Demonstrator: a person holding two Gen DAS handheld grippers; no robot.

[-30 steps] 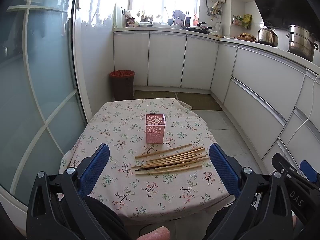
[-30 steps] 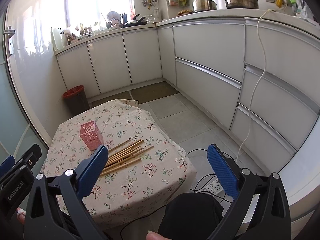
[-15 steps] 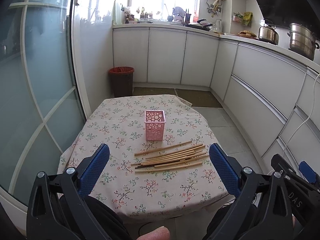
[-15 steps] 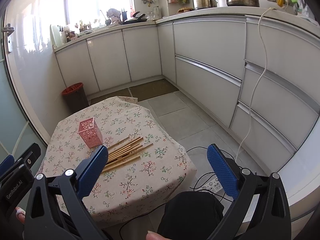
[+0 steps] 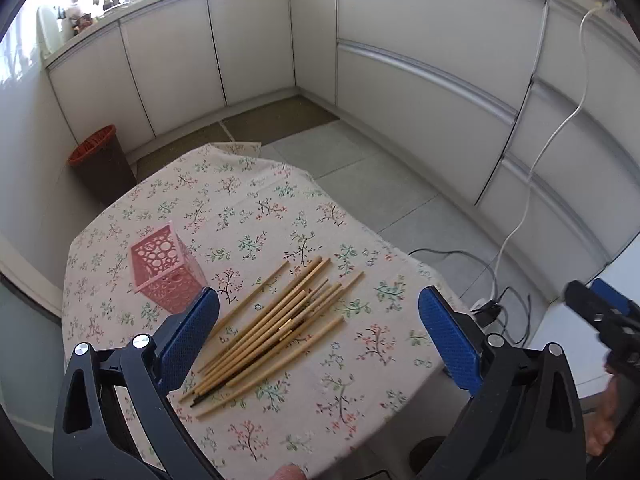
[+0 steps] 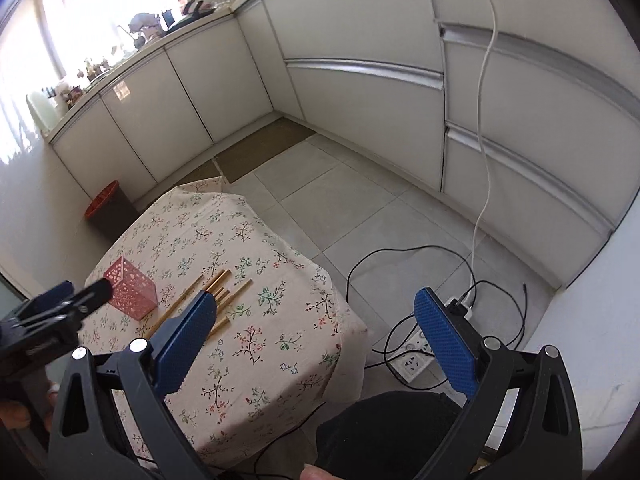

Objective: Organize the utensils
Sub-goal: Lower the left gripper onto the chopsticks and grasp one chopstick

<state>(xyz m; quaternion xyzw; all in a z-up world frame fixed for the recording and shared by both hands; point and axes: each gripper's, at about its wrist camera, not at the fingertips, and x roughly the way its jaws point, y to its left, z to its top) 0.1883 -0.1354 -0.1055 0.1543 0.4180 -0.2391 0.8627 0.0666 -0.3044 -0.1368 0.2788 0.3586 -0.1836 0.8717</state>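
Note:
A pile of several wooden chopsticks (image 5: 276,328) lies on the table's floral cloth (image 5: 372,364). Left of the pile stands a pink perforated holder (image 5: 164,270), upright, and nothing shows inside it. My left gripper (image 5: 318,320) hovers open above the near end of the pile, holding nothing. The right gripper (image 5: 604,316) shows at the right edge, off the table. In the right wrist view my right gripper (image 6: 316,332) is open and empty over the table's right corner. There the chopsticks (image 6: 218,292) and the holder (image 6: 130,294) lie to its left, near the left gripper (image 6: 52,312).
A brown bin with a red rim (image 5: 100,160) stands on the floor beyond the table. A power strip (image 6: 416,356) and black cables (image 6: 376,260) lie on the tiles to the right. White cabinets (image 5: 420,92) line the walls. A person's dark-clad knee (image 6: 392,432) is below.
Both cameras have come closer to the table and tipped down. The left gripper has swung right, over the chopsticks. Both grippers stay open and the chopsticks and holder have not moved.

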